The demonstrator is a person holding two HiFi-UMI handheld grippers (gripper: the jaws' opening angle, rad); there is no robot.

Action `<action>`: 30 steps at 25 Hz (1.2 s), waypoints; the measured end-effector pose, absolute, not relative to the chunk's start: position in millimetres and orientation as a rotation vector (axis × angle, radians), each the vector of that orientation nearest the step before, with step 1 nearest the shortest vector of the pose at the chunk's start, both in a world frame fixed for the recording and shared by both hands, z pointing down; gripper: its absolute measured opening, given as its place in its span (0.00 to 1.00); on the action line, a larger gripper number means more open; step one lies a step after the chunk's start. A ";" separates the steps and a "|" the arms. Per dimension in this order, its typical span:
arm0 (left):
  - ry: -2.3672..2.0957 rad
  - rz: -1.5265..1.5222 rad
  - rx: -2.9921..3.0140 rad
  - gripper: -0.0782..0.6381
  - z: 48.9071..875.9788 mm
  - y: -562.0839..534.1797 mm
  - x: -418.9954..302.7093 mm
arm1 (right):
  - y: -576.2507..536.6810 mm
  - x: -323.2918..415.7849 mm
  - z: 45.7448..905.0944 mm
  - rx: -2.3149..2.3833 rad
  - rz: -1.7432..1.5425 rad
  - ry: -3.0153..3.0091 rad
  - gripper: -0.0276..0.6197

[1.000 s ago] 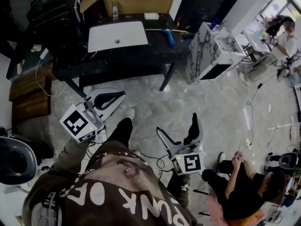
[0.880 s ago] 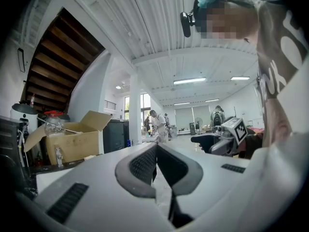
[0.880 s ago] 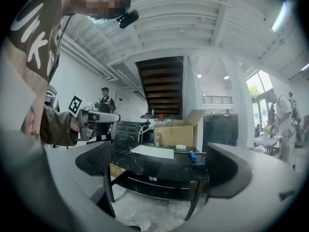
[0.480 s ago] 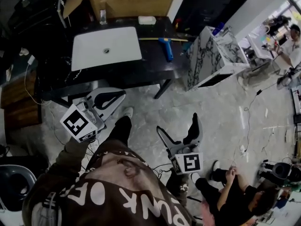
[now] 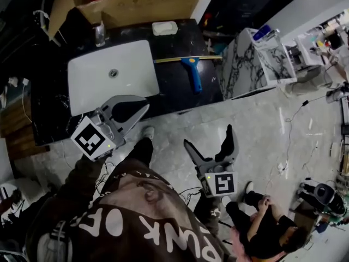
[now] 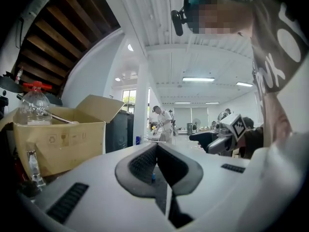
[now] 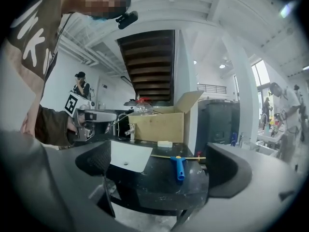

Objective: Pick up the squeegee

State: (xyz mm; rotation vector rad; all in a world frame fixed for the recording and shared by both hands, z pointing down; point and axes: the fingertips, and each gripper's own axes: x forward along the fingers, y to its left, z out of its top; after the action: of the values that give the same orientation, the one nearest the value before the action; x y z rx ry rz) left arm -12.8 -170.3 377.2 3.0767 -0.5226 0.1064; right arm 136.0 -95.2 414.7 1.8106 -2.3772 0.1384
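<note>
The squeegee (image 5: 192,72), with a blue handle and a thin yellow blade, lies flat on the black table (image 5: 174,89), to the right of a white sink. It also shows in the right gripper view, the squeegee (image 7: 178,167) lying between the spread jaws but well beyond them. My right gripper (image 5: 208,136) is open and empty, held over the floor short of the table. My left gripper (image 5: 146,106) is shut on nothing, its tips at the table's front edge below the sink. In the left gripper view the left gripper (image 6: 157,146) points upward toward a cardboard box.
A white sink basin (image 5: 112,75) with a faucet (image 5: 99,34) fills the table's left half. A soap bar (image 5: 164,28) and an open cardboard box (image 5: 147,4) sit at the back. A marbled cabinet (image 5: 256,59) stands right of the table. A person (image 5: 267,228) sits on the floor at lower right.
The table and squeegee have come nearer and lower in the head view. Both grippers keep their jaw states; the left one now reaches the table's front edge.
</note>
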 end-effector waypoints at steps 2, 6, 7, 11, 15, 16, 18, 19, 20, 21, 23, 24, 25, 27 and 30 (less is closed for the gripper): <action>-0.491 0.120 3.066 0.11 383.1 -190.9 -5.6 | -119.2 141.1 419.2 1.818 0.166 -2.355 0.96; -0.453 0.110 3.034 0.11 390.8 -229.6 3.5 | -163.2 149.1 430.7 1.809 0.201 -2.318 0.96; -0.447 0.109 3.029 0.11 392.6 -237.6 4.7 | -171.8 151.1 435.7 1.800 0.211 -2.304 0.96; -0.418 0.119 3.016 0.11 400.6 -263.2 6.9 | -203.6 160.6 458.0 1.779 0.252 -2.238 0.96; -0.406 0.141 3.017 0.11 410.7 -280.0 10.9 | -237.3 171.5 473.5 1.799 0.243 -2.212 0.96; -0.405 0.142 3.013 0.11 412.9 -282.7 12.4 | -246.1 174.7 477.3 1.807 0.246 -2.207 0.96; -0.405 0.143 3.002 0.11 415.9 -286.2 15.1 | -261.9 181.0 486.9 1.813 0.262 -2.187 0.96; -0.408 0.143 2.996 0.11 416.6 -287.9 16.2 | -269.3 184.2 492.8 1.812 0.272 -2.175 0.96; -0.412 0.143 2.991 0.11 417.0 -289.9 17.4 | -276.6 187.6 499.1 1.810 0.282 -2.163 0.96; -0.419 0.143 2.987 0.11 416.9 -292.2 18.5 | -283.9 191.4 505.5 1.811 0.292 -2.150 0.96; -0.441 0.143 2.981 0.11 415.8 -297.1 20.8 | -297.5 199.1 519.7 1.806 0.310 -2.124 0.96; -0.456 0.146 2.980 0.11 414.9 -299.7 22.2 | -304.0 202.3 527.6 1.794 0.319 -2.114 0.96; -0.471 0.151 2.980 0.11 413.9 -302.2 23.9 | -310.4 205.1 535.3 1.781 0.327 -2.106 0.96; -0.501 0.167 2.988 0.11 411.7 -307.2 27.8 | -323.2 209.6 549.2 1.762 0.336 -2.090 0.96; -0.544 0.176 2.986 0.11 408.5 -312.7 32.9 | -338.1 214.7 568.3 1.746 0.342 -2.053 0.93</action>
State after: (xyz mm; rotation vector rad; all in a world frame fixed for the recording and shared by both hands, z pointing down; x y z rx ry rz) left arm 32.9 -312.7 408.5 2.9863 -0.5441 0.1762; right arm 214.7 -338.1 568.3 1.7458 -2.0527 0.3421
